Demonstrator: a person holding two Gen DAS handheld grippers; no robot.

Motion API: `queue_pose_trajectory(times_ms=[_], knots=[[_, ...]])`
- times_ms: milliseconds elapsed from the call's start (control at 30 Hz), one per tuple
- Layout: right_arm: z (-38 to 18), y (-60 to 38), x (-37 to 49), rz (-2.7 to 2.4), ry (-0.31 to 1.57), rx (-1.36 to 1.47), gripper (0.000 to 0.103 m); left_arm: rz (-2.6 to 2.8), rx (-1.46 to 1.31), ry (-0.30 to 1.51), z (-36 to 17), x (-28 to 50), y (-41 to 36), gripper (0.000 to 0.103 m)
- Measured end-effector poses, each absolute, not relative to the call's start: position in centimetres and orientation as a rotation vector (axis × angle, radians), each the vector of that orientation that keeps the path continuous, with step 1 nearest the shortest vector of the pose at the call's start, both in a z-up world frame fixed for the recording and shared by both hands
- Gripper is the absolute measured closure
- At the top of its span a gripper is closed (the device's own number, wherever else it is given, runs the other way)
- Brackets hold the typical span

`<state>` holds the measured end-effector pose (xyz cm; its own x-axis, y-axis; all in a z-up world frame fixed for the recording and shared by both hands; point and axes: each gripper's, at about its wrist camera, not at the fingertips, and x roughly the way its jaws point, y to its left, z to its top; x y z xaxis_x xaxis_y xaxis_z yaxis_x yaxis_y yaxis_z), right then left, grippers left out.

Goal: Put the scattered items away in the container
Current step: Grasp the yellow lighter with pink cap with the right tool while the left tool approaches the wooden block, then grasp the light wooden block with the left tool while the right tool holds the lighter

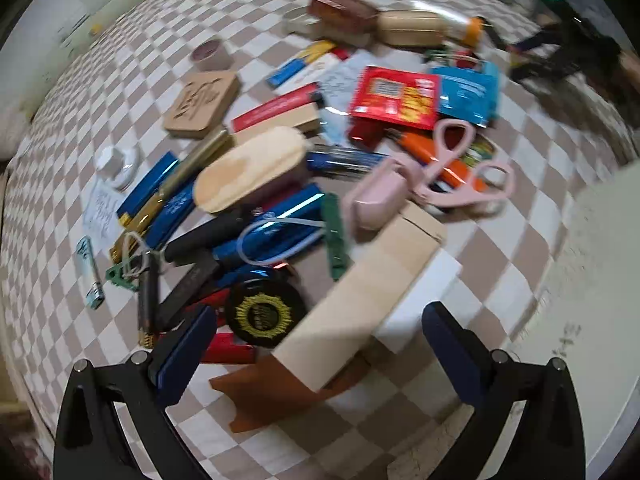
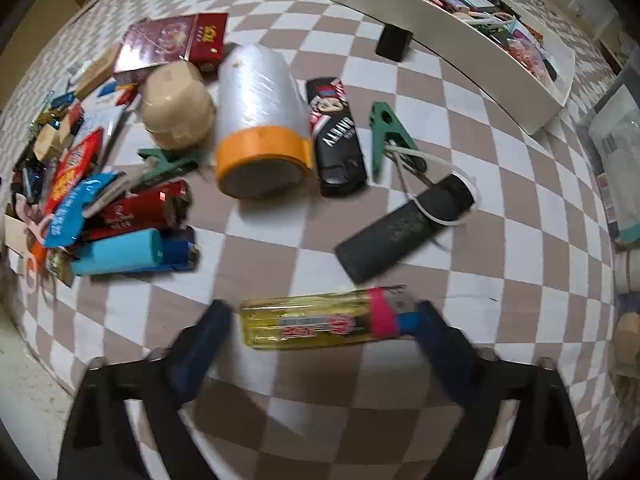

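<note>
Right wrist view: right tool (image 2: 322,326) points down at the checkered cloth (image 2: 400,100) covering the bench, jaws apart around a yellow lighter (image 2: 316,322) lying crosswise on the cloth. The right finger is at or near its pink-and-blue end; the left finger stands clear of the other end, so not clamped.

Counted around it: two green clips (image 2: 386,136) (one at 1 o'clock with a white cord, one at 10 o'clock), one black lighter with a cartoon print (image 2: 336,136) at 12, one flat black case (image 2: 400,228) at 1, one plastic-film roll with an orange band (image 2: 260,120) at 11, and a light-blue lighter (image 2: 120,256) beside a dark-blue one at 9. A small black block (image 2: 394,42) sits alone farther off.

Container: a long white tray (image 2: 440,28) at 1 o'clock, far side, already crowded with small items.

Left wrist view: left tool (image 1: 316,334) wide and empty above a pale cardboard box (image 1: 360,284). Main heap beyond: one pair of pink scissors (image 1: 456,160), one wooden brush (image 1: 252,168), one red packet (image 1: 394,96), one blue packet (image 1: 468,92). Motion blur throughout (smaller pieces uncountable).
</note>
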<state>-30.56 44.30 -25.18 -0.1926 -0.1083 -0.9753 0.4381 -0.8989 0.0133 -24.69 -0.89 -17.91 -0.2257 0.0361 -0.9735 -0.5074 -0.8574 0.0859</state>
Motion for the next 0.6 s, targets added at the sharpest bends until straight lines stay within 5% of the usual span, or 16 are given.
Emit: queue_pose_trajectory(times_ms=[67, 167, 500, 600], knots=[[-25.3, 45.1, -30.4, -2.157, 0.364, 1.725, 0.019, 2.11, -1.679, 0.547, -18.3, -24.4, -0.7, 0.004], [-25.7, 46.4, -29.9, -2.158, 0.358, 1.736, 0.019, 2.064, -1.692, 0.526, -19.0, -24.6, -0.8, 0.026], [-26.7, 51.5, -28.6, -2.11, 0.241, 1.783, 0.019, 1.968, -1.655, 0.376, -18.7, -23.2, -1.7, 0.037], [-26.9, 53.0, -28.6, -2.103, 0.208, 1.786, 0.019, 1.912, -1.645, 0.383, -18.5, -22.4, -1.5, 0.05]])
